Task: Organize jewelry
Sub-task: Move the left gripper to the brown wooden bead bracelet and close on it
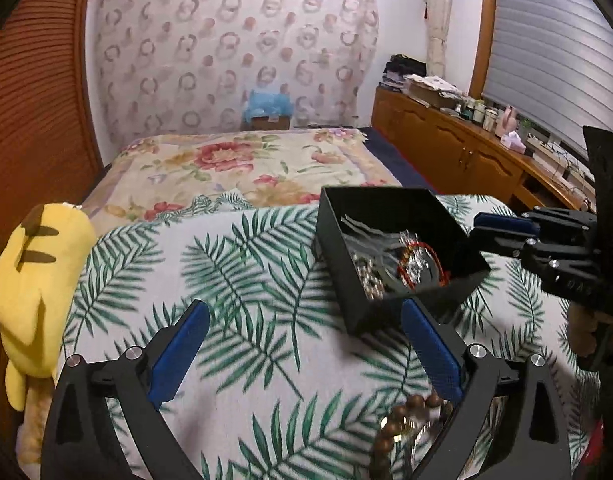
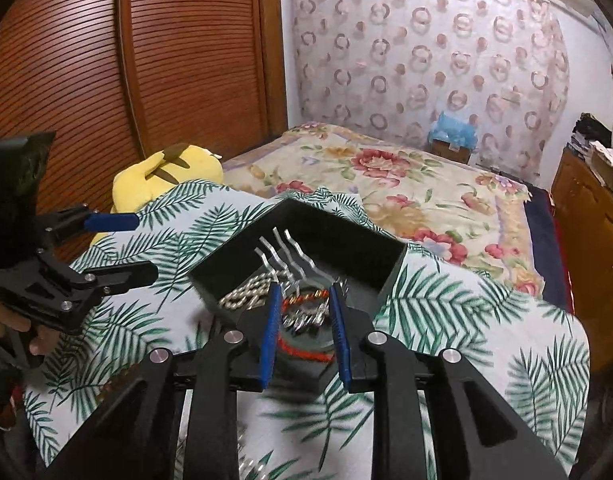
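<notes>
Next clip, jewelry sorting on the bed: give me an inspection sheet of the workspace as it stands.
Surface: palm-leaf cloth over a bed.
Job's things: black box holding a red bracelet, silver chains and hairpins; wooden bead bracelet outside the box on the cloth.
Clutter: yellow plush toy at the cloth's edge.
Grippers: left gripper wide open, empty; right gripper partly open over the box, gripping nothing.
Cables: nothing seen on the bed.
Surroundings: floral blanket, wooden cabinet, louvred wardrobe doors.
</notes>
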Motion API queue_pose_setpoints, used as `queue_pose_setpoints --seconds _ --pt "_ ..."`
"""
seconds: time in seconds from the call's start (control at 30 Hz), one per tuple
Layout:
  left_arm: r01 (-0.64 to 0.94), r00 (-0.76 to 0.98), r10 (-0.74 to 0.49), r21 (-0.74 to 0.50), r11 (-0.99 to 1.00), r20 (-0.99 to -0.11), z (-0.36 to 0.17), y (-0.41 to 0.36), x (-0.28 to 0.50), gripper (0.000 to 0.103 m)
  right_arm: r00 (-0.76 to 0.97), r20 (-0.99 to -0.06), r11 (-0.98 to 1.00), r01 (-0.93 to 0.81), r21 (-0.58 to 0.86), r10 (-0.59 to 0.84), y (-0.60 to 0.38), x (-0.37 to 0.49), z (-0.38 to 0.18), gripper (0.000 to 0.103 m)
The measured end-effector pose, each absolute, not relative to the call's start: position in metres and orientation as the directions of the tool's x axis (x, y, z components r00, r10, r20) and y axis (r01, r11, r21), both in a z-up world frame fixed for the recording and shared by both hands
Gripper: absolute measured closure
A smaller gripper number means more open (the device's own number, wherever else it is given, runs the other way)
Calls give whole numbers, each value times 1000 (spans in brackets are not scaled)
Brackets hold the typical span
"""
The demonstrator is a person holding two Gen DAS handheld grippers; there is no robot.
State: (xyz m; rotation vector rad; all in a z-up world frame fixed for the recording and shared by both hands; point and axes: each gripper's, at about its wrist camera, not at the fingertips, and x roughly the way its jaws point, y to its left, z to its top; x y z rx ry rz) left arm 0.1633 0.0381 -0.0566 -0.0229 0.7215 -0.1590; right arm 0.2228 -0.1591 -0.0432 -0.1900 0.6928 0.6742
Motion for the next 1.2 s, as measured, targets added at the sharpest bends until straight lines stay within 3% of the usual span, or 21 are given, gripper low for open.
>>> queue_pose_setpoints --seconds 0.77,0.9,1.2 --pt "217 718 -199 -58 975 -667 -72 16 79 10 545 -704 817 -570 88 456 -189 134 -89 77" --pt "224 718 -210 -66 972 -663 -72 14 69 10 517 -732 823 -558 106 445 -193 140 -98 83" --pt "217 704 -201 -62 974 -682 -80 19 67 10 500 -779 820 -572 29 377 -177 151 -112 86"
